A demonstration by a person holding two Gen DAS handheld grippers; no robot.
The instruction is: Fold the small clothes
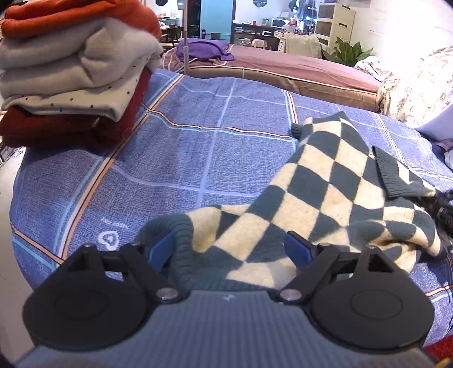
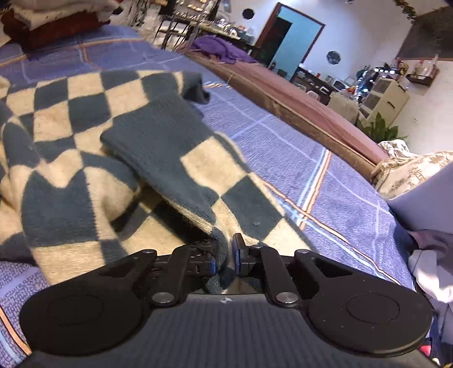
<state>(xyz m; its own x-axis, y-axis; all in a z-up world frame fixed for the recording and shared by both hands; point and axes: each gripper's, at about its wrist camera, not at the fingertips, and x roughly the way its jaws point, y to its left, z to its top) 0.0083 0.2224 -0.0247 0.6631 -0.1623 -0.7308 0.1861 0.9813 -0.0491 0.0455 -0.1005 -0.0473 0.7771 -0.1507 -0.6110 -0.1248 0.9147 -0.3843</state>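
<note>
Bedspread (image 1: 198, 136) | checkered sweater (image 1: 325, 181) | right claw (image 2: 225, 256) pinching hem

- The left wrist view looks forward and down over its own gripper (image 1: 230, 249), very close above a checked sweater (image 1: 320, 195) on a blue bedspread (image 1: 181, 158).
- It faces a stack of folded clothes (image 1: 73, 65) at far left and the room behind.
- The right wrist view, tilted sideways, sits just over the same sweater (image 2: 85, 147), its gripper (image 2: 225, 259) at the hem.
- Both views share the sweater, bedspread (image 2: 283, 147), stack (image 2: 48, 22) and purple cloth (image 1: 203, 49).
</note>
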